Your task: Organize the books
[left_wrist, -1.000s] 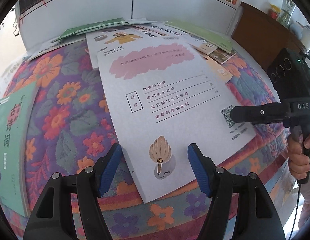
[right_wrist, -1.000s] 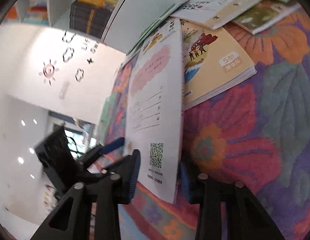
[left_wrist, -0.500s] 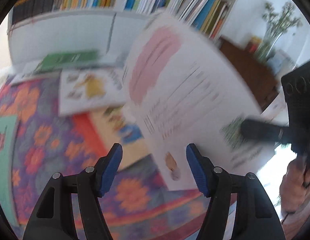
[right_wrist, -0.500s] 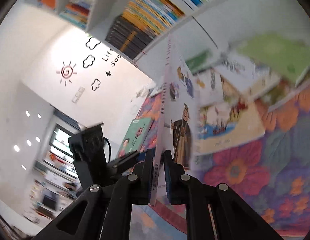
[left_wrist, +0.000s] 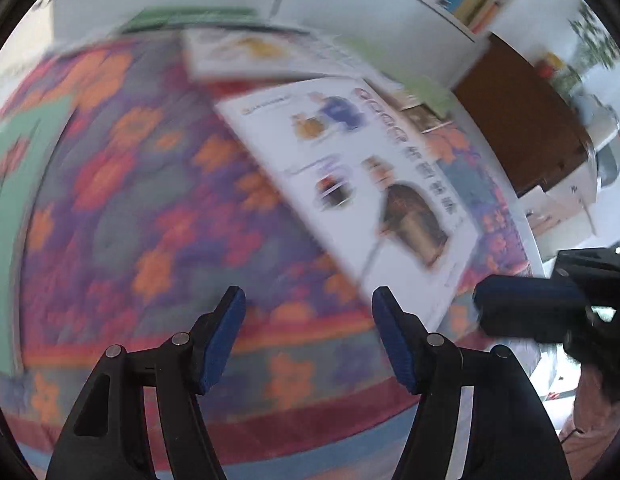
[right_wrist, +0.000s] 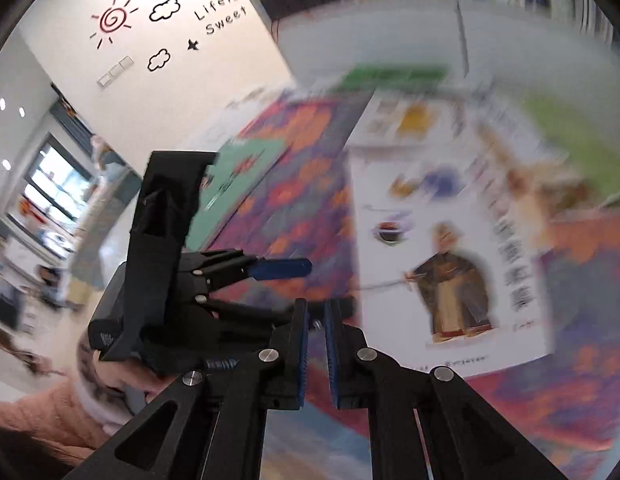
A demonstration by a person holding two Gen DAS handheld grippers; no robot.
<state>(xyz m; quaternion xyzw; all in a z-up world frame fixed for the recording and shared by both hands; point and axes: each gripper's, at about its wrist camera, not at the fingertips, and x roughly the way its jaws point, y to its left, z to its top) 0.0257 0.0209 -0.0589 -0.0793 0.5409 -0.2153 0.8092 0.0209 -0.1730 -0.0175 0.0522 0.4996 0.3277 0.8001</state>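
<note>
A thin white book [left_wrist: 370, 184] lies on the floral tablecloth [left_wrist: 150, 220], its illustrated cover facing up, motion-blurred. My left gripper [left_wrist: 307, 294] is open and empty just short of the book's near-left edge. My right gripper [left_wrist: 482, 300] hovers beside the book's near right corner. In the right wrist view my right gripper [right_wrist: 316, 306] is shut, nothing showing between its pads; the book [right_wrist: 442, 240] lies flat to its right. The left gripper's blue pad [right_wrist: 278, 269] reaches in from the left.
A green book [left_wrist: 14, 184] lies at the table's left. More books [left_wrist: 246, 56] are spread along the far side below a white bookshelf [left_wrist: 350, 4]. A brown cabinet [left_wrist: 522, 120] stands at the right. A pink sleeve [right_wrist: 38, 412] shows low left.
The right gripper closed on the white book's edge, lifted it on end and turned it over. It now lies cover up, out of the jaws. The left gripper stayed open.
</note>
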